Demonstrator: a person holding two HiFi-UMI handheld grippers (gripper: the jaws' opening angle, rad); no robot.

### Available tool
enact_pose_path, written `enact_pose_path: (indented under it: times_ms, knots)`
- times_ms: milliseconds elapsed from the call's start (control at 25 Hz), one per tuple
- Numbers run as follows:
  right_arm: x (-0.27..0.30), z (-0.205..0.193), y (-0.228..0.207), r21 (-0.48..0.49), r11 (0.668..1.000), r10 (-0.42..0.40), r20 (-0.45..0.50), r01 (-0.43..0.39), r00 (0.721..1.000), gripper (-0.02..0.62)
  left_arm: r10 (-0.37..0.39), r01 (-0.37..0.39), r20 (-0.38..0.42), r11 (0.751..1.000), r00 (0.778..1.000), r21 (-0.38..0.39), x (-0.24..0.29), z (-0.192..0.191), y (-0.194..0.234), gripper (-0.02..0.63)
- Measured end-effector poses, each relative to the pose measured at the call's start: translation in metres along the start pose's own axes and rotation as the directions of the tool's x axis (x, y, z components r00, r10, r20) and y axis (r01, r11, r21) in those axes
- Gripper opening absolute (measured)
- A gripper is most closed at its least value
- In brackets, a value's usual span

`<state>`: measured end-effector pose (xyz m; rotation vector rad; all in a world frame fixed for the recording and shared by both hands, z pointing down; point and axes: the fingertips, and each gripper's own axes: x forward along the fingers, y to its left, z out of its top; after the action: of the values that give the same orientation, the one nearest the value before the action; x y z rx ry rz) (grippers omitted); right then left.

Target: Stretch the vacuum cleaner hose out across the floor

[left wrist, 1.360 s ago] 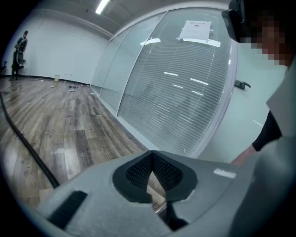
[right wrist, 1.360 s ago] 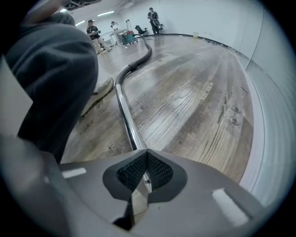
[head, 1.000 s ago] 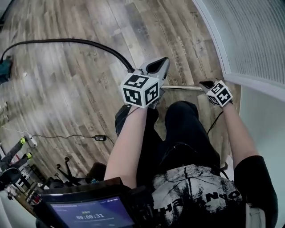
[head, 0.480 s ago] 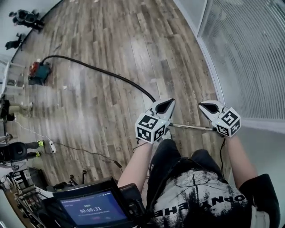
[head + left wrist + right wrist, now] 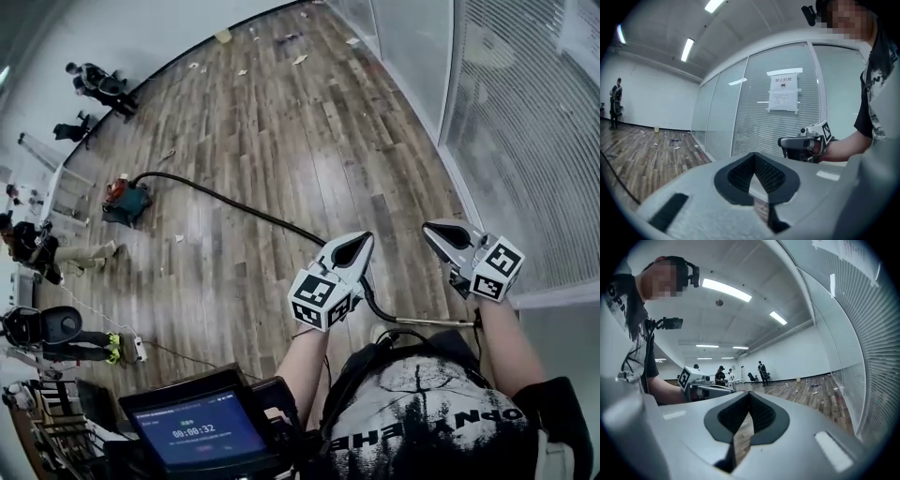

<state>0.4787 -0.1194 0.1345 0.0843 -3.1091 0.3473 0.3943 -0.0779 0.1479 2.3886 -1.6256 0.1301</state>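
Both grippers have come up off the floor since 1 second ago, and the view has pulled back with them, so I read it as the person standing up. The hose now runs in 1 long, nearly straight line from the vacuum cleaner body across the boards to the person's feet. Judged from that, the stretch looks done or nearly done.

The left gripper and right gripper are both at the far end of the hose from the vacuum cleaner body, held up and well apart from it. Both are clenched. Each gripper view shows the jaw tips meeting with nothing between them.

Hard to make out:
- The hose passes behind the left gripper, so that stretch is hidden.
- The metal wand shows below the 2 grippers, and its end is covered by the right forearm.
- I can't tell whether the wand is lying on the floor or hanging off something. With both grippers empty, the floor is my guess.
- The vacuum cleaner body is small, so its details are unclear.
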Motion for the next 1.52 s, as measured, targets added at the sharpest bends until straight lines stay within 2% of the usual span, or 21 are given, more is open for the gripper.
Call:
enact_pose_path:
  times_ms: [80, 160, 280, 400, 560, 760, 960, 1080, 1320, 1520]
  knots:
    - [0.006, 0.002, 0.004, 0.006, 0.999, 0.038, 0.012, -0.038, 0.999, 0.008, 0.022, -0.022, -0.007, 0.999, 1.0, 0.028, -0.005, 0.003, -0.002, 0.0]
    - [0.007, -0.001, 0.028, 0.008, 0.997, 0.075, 0.023, -0.075, 0.997, 0.008, 0.04, -0.04, -0.009, 0.999, 0.999, 0.032, -0.025, -0.002, -0.014, 0.0]
    - [0.002, 0.014, 0.057, -0.023, 0.99, 0.143, 0.039, -0.142, 0.989, 0.008, 0.106, -0.106, 0.008, 0.994, 0.994, 0.002, -0.052, 0.002, -0.033, 0.0]
    - [-0.003, 0.025, 0.058, -0.017, 0.974, 0.225, 0.046, -0.224, 0.973, 0.006, 0.179, -0.177, 0.032, 0.983, 0.983, -0.035, -0.054, 0.007, -0.045, 0.0]
    - [-0.008, 0.029, 0.083, -0.039, 0.931, 0.362, 0.001, -0.362, 0.932, 0.008, 0.287, -0.283, 0.081, 0.957, 0.954, -0.059, -0.072, 0.016, -0.064, 0.0]
    - [-0.031, 0.048, 0.132, -0.026, 0.865, 0.5, -0.011, -0.5, 0.866, 0.008, 0.431, -0.424, 0.12, 0.902, 0.894, -0.082, -0.116, 0.039, -0.115, 0.0]
    - [-0.034, 0.032, 0.147, -0.039, 0.839, 0.542, -0.043, -0.543, 0.839, 0.008, 0.531, -0.518, 0.118, 0.846, 0.839, -0.124, -0.146, 0.026, -0.131, 0.0]
    - [-0.027, 0.018, 0.155, -0.057, 0.831, 0.549, -0.081, -0.553, 0.832, 0.006, 0.553, -0.538, 0.119, 0.832, 0.825, -0.134, -0.159, 0.014, -0.128, 0.0]
    - [-0.012, 0.015, 0.163, -0.129, 0.855, 0.483, -0.154, -0.502, 0.862, 0.006, 0.536, -0.519, 0.146, 0.843, 0.832, -0.139, -0.174, 0.017, -0.115, 0.0]
    - [-0.006, 0.014, 0.183, -0.214, 0.845, 0.453, -0.202, -0.49, 0.868, 0.006, 0.498, -0.485, 0.163, 0.867, 0.852, -0.111, -0.179, 0.025, -0.112, 0.0]
